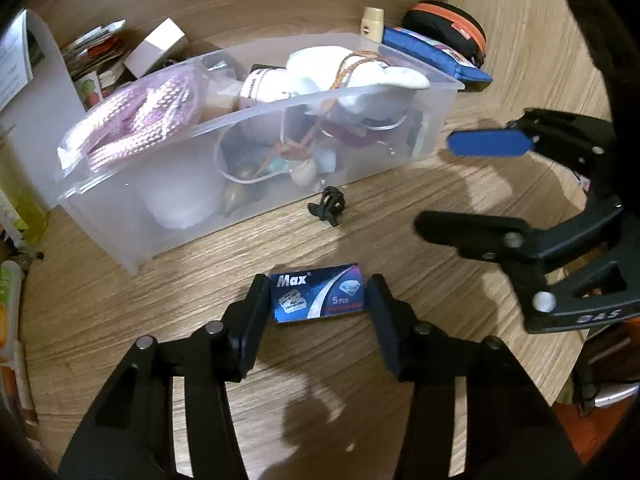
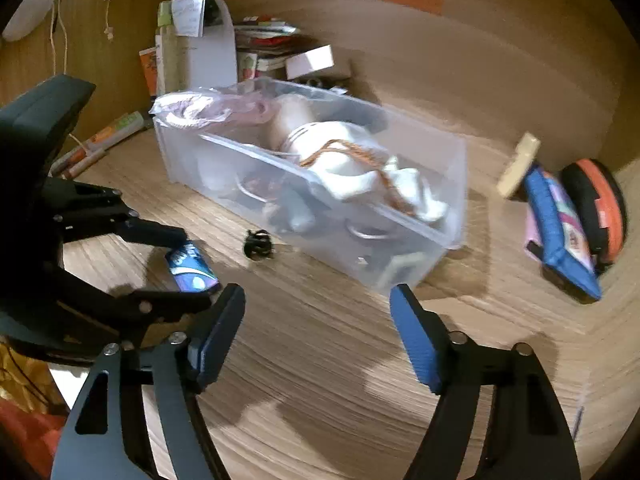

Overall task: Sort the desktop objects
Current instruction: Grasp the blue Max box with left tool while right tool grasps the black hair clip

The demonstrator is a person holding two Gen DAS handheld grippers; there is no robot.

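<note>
A small blue "Max" razor-blade box [image 1: 318, 296] lies on the wooden desk, and my left gripper [image 1: 318, 298] is shut on it, one pad against each short side. From the right wrist view the same box [image 2: 192, 266] sits pinched between the left gripper's [image 2: 196, 270] two black fingers. My right gripper [image 2: 318, 320] hovers open over bare desk with nothing between its blue pads; in the left wrist view this right gripper [image 1: 452, 188] is off to the right. A black hair clip [image 1: 328, 210] [image 2: 258, 244] lies just in front of the clear bin.
A clear plastic bin [image 1: 120, 208] [image 2: 440, 148] packed with cloth, cord and trinkets stands behind the box. Beyond it are a blue pouch [image 1: 436, 54] [image 2: 560, 232], an orange-black round case [image 1: 452, 24] [image 2: 596, 208], a cream piece [image 2: 518, 166], a white box [image 1: 158, 46] and markers [image 2: 100, 148].
</note>
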